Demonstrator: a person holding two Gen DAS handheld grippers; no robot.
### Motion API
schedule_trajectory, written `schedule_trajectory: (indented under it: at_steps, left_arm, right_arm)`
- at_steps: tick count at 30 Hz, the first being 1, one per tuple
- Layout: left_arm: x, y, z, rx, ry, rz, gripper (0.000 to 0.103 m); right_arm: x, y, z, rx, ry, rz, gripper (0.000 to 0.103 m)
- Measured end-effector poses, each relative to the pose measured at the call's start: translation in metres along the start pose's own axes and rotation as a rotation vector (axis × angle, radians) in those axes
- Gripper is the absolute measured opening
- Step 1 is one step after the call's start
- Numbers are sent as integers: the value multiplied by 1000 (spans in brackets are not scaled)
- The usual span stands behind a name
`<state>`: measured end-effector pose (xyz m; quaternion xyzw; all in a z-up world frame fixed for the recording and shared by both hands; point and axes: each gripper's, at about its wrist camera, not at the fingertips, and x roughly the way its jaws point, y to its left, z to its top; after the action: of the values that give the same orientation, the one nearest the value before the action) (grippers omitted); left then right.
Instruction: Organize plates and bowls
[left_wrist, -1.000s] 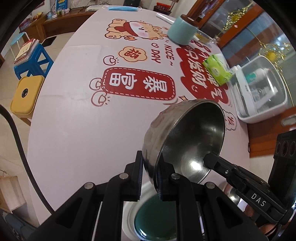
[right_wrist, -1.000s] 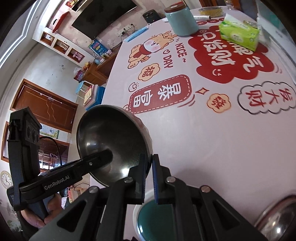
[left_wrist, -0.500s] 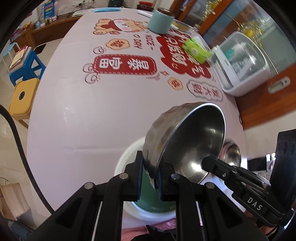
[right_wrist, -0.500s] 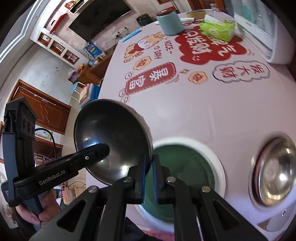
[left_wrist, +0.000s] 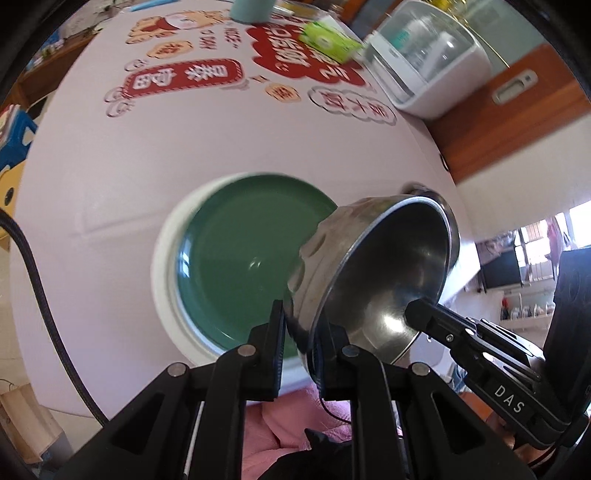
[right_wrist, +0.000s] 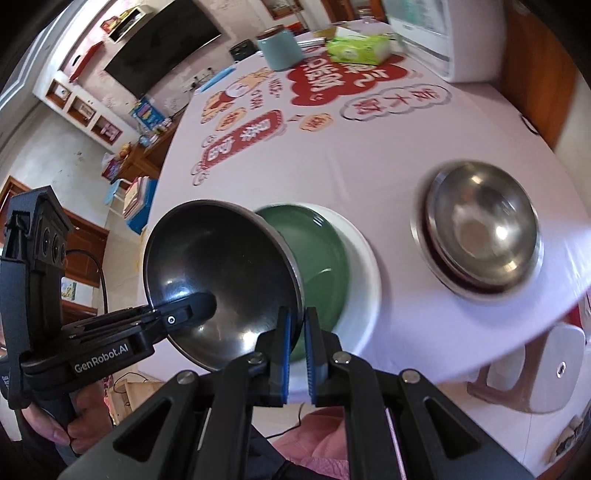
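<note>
A steel bowl (left_wrist: 388, 266) hangs tilted above the near end of the pink table, held by both grippers at once. My left gripper (left_wrist: 299, 326) is shut on its rim, one finger outside and one inside. Opposite it, my right gripper (right_wrist: 297, 326) is shut on the rim of the same bowl (right_wrist: 221, 266). Just beyond the bowl lies a green plate with a white rim (left_wrist: 240, 266), partly covered by it. Right of the plate (right_wrist: 332, 266) rests a stack of steel bowls (right_wrist: 480, 236).
A green tissue pack (right_wrist: 358, 48), a teal jar (right_wrist: 279, 50) and a white appliance (left_wrist: 424, 55) stand at the far end of the table. A stool (right_wrist: 535, 369) sits beside the table's near right edge. A person's pink clothing shows below the grippers.
Both grippers have carried the steel bowl back toward the near edge of the table. The green plate and the stack of steel bowls have come fully into view.
</note>
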<state>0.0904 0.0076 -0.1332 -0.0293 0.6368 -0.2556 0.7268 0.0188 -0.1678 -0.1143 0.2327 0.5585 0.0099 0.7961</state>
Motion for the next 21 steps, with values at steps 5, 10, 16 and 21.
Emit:
schedule_trajectory:
  at_steps: [5,10,16,21]
  left_arm:
    - [7,-14,-12,14,2,-17,12]
    - [9,-28,-21,35,-29,0,12]
    - [17,-45,-22,8,-36,-2,12]
    - [25,-66,-19,-30,-54,-2,13]
  right_arm:
    - [-10,-12,-12,20,-14,-13,6]
    - [-14,-19,-14,-4,-11,-41,6]
    - [-21,-36,-3,-59,6,-33,6]
    - [-29,-55,14,-138,34,-43,6]
